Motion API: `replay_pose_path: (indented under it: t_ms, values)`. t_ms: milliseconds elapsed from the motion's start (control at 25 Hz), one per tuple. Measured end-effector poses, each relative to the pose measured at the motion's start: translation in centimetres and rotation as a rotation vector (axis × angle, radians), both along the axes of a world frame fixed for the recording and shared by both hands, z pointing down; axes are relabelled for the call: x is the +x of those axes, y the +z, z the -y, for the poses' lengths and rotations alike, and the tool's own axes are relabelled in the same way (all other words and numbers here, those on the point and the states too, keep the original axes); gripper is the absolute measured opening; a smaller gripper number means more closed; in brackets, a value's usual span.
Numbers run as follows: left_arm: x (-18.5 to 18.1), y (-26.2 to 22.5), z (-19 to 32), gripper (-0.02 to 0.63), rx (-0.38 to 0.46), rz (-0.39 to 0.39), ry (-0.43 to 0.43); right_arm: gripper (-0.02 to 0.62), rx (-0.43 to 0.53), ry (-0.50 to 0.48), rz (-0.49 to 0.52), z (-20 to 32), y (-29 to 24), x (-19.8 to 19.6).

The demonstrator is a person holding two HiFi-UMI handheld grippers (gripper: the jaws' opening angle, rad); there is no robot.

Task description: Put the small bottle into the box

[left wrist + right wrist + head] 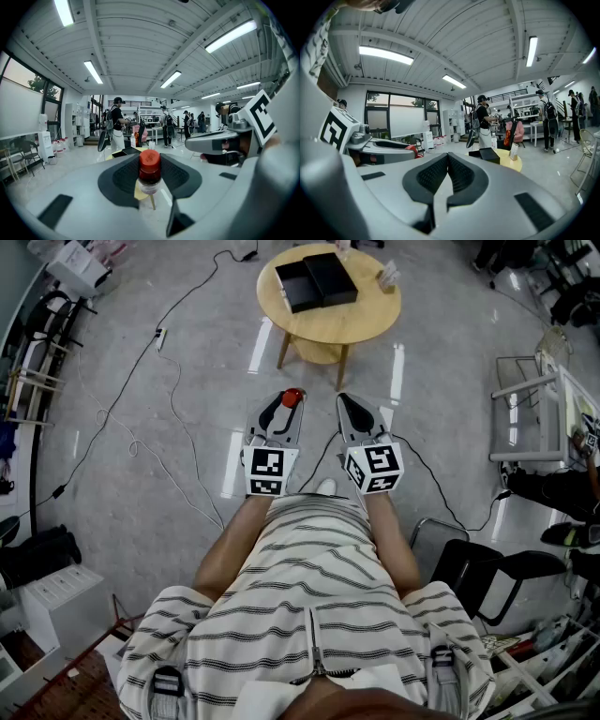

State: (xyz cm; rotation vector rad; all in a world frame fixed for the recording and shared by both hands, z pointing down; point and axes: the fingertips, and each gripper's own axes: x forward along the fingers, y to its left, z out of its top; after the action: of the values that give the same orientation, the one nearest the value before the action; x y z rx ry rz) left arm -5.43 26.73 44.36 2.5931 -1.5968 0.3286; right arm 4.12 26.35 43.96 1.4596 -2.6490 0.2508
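A small clear bottle with a red cap (149, 171) stands upright between the pads of my left gripper (150, 176), which is shut on it. In the head view the red cap (292, 397) shows at the tip of that left gripper (281, 413), held out over the floor short of the table. My right gripper (351, 412) is beside it, shut with nothing in it; its pads (448, 176) meet at the tips. The black box (316, 281) lies open on the round wooden table (328, 315) ahead, its two halves side by side.
Cables (141, 442) trail over the grey floor at the left. A wire rack (534, 409) and a black chair (487, 577) stand at the right. People (115, 124) stand far off by tables. A small bottle (388, 276) sits on the table's right side.
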Motion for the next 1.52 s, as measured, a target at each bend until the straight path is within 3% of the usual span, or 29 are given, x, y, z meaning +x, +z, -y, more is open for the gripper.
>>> replay_pose_path:
  t_ms: [640,1000,1520]
  values:
    - [2.0,0.5,1.2,0.146,-0.014,0.008,-0.019,0.020,-0.050,-0.033,0.015,1.6,1.4,1.8]
    - [4.6,1.1,1.9,0.146,-0.026,0.015,-0.053,0.020,-0.056,-0.124,0.036,2.1,2.2,3.0]
    - [7.1,1.8,2.6,0.146,-0.033,0.035,-0.055,0.020,-0.067,-0.116,0.067,3.6,3.3,5.5]
